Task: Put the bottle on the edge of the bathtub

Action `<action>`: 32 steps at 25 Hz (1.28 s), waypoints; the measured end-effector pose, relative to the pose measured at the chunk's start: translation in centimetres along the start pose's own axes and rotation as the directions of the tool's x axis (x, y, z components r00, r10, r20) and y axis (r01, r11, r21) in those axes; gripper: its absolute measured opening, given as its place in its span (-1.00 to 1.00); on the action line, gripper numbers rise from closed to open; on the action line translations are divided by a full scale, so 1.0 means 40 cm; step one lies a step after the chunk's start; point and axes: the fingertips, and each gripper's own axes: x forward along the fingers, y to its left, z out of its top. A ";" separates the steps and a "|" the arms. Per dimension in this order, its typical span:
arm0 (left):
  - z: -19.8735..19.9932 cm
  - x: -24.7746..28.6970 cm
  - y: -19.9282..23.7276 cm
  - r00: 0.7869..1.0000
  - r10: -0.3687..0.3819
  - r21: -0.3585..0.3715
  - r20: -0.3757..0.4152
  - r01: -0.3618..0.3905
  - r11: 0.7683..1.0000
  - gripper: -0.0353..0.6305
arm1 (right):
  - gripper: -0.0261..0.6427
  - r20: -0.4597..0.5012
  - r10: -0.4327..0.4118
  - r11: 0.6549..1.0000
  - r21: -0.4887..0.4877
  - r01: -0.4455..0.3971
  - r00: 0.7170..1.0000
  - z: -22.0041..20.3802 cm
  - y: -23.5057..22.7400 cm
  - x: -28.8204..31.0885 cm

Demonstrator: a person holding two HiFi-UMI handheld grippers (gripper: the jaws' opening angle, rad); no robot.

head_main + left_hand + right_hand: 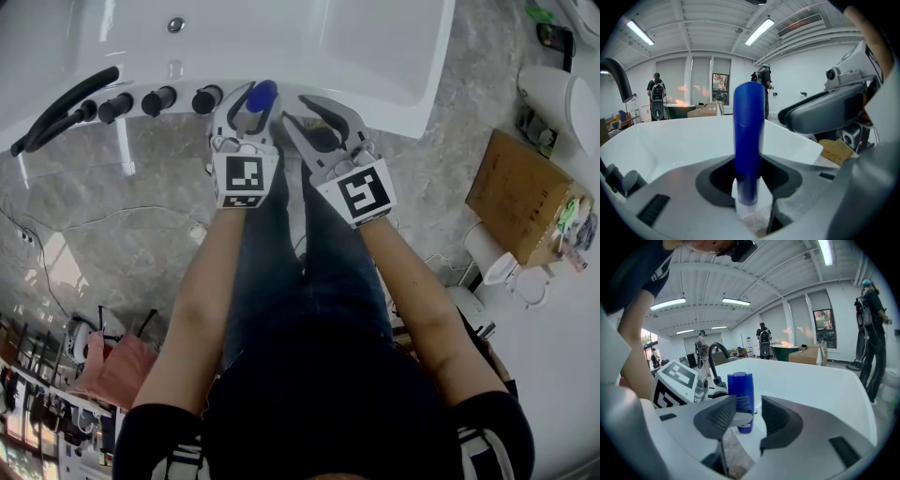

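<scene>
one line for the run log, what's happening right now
left gripper: shut on bottle | bottle: blue, upright, at edge of bathtub, touchdown unclear | right gripper: open, empty

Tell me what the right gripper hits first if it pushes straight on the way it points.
Most likely the blue bottle, held upright in the left gripper just ahead of the right gripper, whose jaws stand open. Depth is unclear, so the left gripper's jaw may come first. Behind lies the bathtub.
</scene>
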 end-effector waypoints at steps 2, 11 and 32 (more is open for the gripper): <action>0.002 0.001 -0.002 1.000 0.001 0.004 0.009 -0.001 1.000 -0.42 | -0.30 0.008 0.043 0.998 0.037 -0.044 0.999 0.007 0.016 0.012; 0.003 -0.008 -0.008 0.999 -0.011 0.025 0.049 0.009 1.000 -0.42 | -0.12 -0.001 0.086 0.996 -0.018 -0.086 0.996 0.047 0.058 0.090; -0.056 -0.205 -0.012 0.991 -0.130 -0.085 0.009 0.131 0.988 -0.36 | -0.15 -0.032 0.065 0.995 -0.075 -0.067 0.997 0.035 0.081 0.102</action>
